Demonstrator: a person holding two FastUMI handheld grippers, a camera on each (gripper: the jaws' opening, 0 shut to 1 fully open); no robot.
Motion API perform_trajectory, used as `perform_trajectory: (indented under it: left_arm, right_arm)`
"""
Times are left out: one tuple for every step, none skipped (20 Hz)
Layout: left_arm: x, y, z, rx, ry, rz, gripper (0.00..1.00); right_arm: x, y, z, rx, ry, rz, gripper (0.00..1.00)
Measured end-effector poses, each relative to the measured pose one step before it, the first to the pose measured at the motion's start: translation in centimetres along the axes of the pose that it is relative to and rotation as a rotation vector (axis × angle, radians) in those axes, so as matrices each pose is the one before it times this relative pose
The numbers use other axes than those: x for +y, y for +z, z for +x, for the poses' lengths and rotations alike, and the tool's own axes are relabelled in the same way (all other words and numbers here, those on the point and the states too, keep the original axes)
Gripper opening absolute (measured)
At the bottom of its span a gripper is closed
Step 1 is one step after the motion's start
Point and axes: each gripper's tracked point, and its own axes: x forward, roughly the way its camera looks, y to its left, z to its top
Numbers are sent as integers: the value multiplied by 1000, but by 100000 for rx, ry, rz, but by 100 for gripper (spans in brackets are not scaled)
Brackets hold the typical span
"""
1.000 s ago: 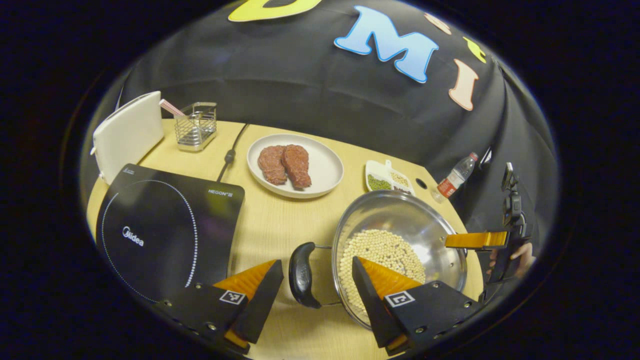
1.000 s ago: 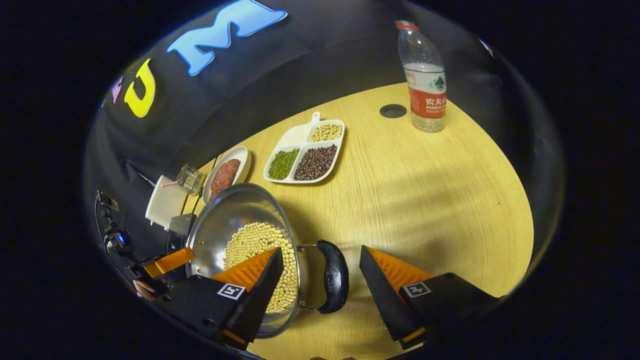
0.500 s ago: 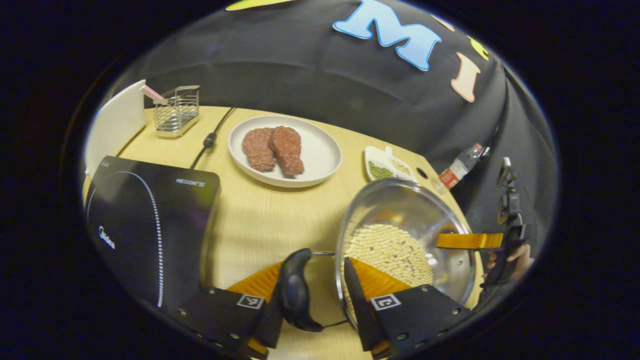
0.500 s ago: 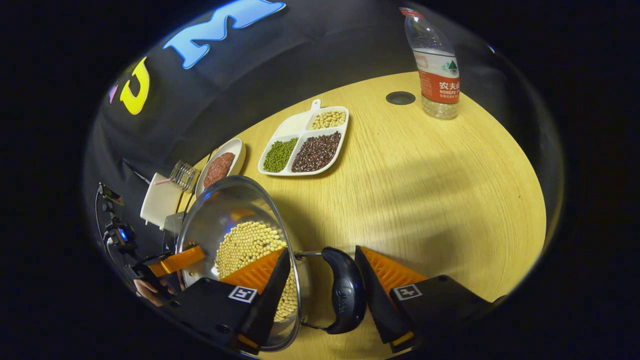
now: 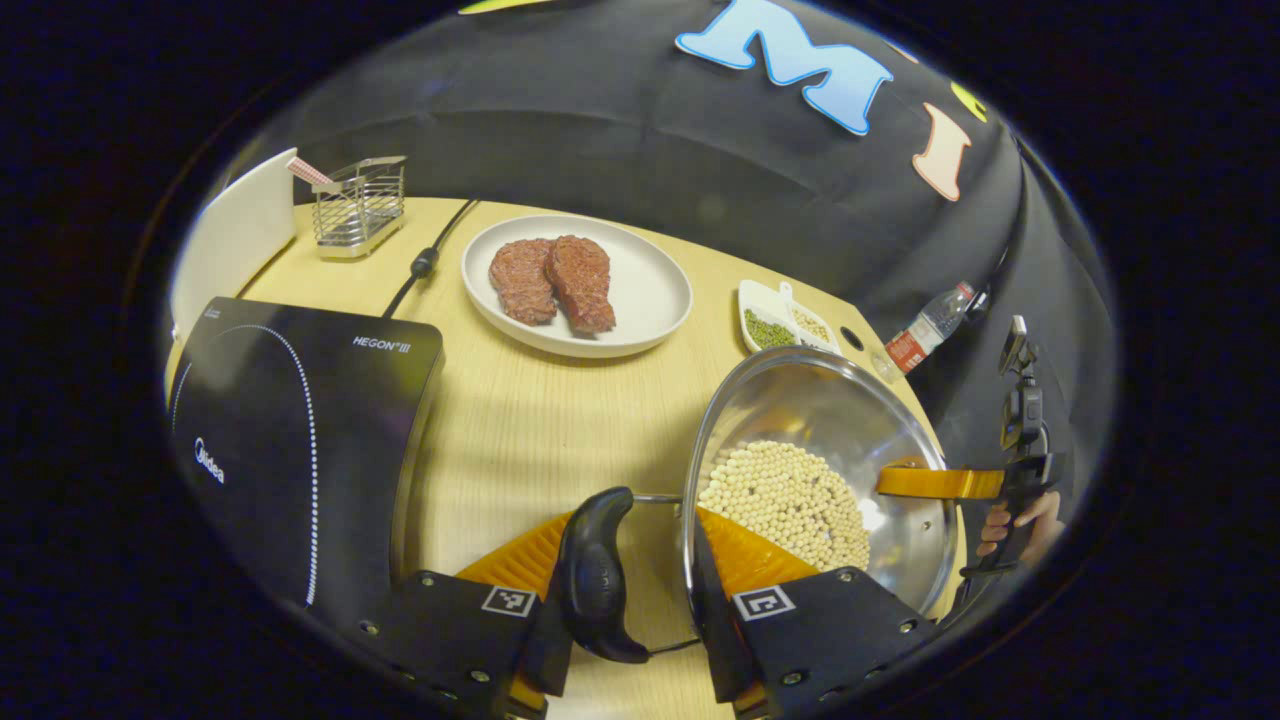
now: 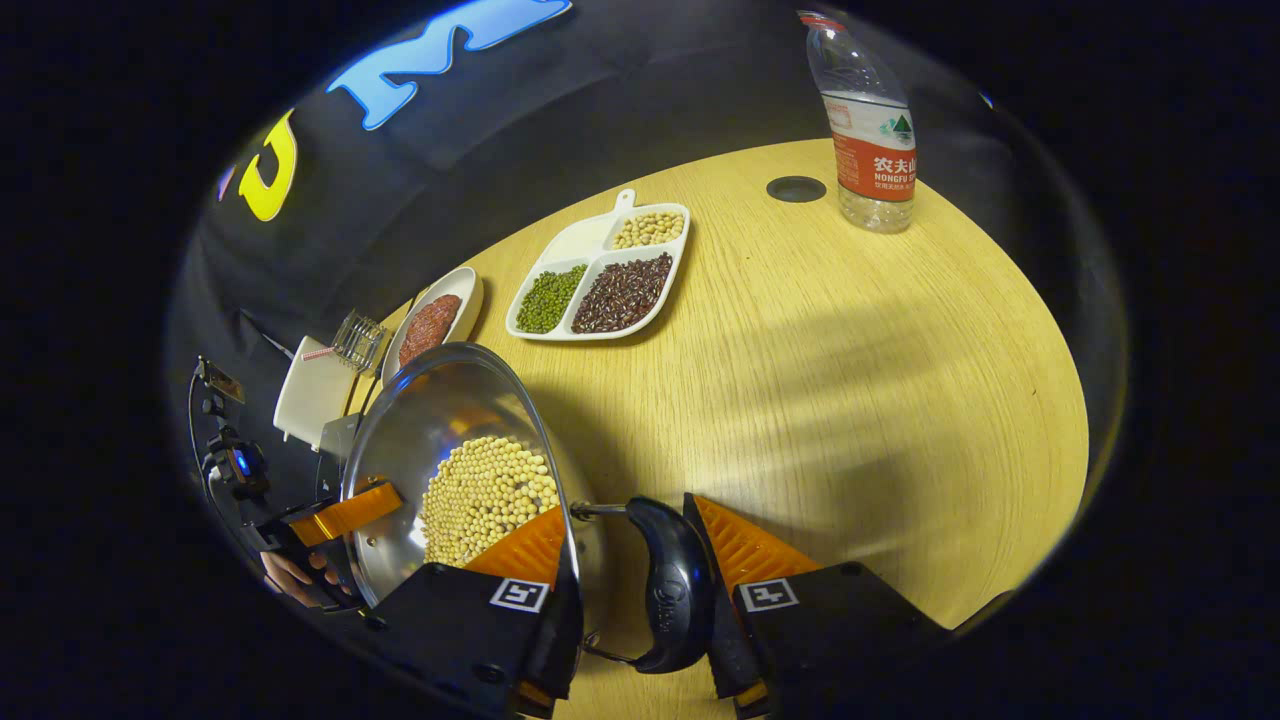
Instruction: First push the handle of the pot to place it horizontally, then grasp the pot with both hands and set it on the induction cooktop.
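Note:
A steel pot [image 5: 810,400] holding soybeans [image 5: 790,495] sits right of the black induction cooktop [image 5: 290,440]. My left gripper [image 5: 632,520] is shut across the pot's near side. One finger lies outside the black handle [image 5: 598,580] and the other inside the rim. In the right gripper view the same pot [image 6: 440,420] is at lower left. My right gripper [image 6: 628,505] is shut the same way on the opposite handle [image 6: 672,590]. Each view shows the other gripper across the pot, held by a hand [image 5: 1010,520]. Whether the pot is off the table I cannot tell.
A white plate [image 5: 645,295] with two meat pieces stands behind the pot. A divided dish [image 6: 600,275] of beans and a water bottle [image 6: 868,130] stand farther right. A wire rack [image 5: 358,205], a white board [image 5: 235,245] and a power cable [image 5: 425,265] are behind the cooktop.
Both grippers moved in over the pot's handles and narrowed from wide open to shut, each with one finger inside the rim and one outside the handle.

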Motion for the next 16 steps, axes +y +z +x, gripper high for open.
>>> perform_trajectory:
  left_arm:
    - [84, 191, -257, -444, 1851, 58, 57]
    - [-7, -146, -14, -84, 1100, 271, 60]
    - [-80, -87, -85, 524, -326, 29, 54]
    - [-19, -39, -123, -163, -975, -942, 58]
    - [53, 226, -16, -49, -1096, 183, 54]
    - [352, 82, 183, 527, -485, 782, 57]
    - [234, 49, -5, 785, -220, 20, 57]
    - [-36, 28, 39, 760, -504, -496, 57]
    - [23, 113, -25, 86, -955, -11, 57]
    - [-21, 131, 152, -80, -818, -136, 57]
    - [53, -2, 79, 638, -651, 61, 57]
    - [-74, -106, 198, 730, -609, -220, 54]
    - [5, -48, 118, 1187, -548, -311, 57]
    - [68, 220, 98, 910, -613, 0, 57]
    - [99, 213, 126, 684, -709, 889, 54]
    - [-16, 206, 104, 325, -752, 834, 54]
  right_arm:
    - [-3, -194, -83, 145, -562, -503, 55]
    - [-62, -281, -412, 298, -596, -888, 55]
    - [25, -141, -556, -808, 37, -1, 51]
    - [33, -191, -762, -1017, 155, -23, 55]
    - [-23, -446, -989, -519, -94, 302, 51]
    - [-14, -443, -1003, 60, -502, 254, 52]
    - [-62, -538, -990, 276, -672, 243, 52]
    - [-9, -569, -1031, 125, -650, 315, 51]
    - [32, -652, -969, 358, -576, 392, 51]
    - [-27, -717, -1043, 500, -774, 85, 52]
    - [50, -787, -991, 249, -757, 150, 52]
    - [34, -807, -1090, 452, -828, 2, 51]
    - [62, -944, -1017, 588, -881, 646, 51]
    - [22, -943, -1027, 439, -929, 905, 51]
    - [189, -929, -976, 73, -865, 1154, 51]
    - [121, -972, -994, 72, -979, 1199, 51]
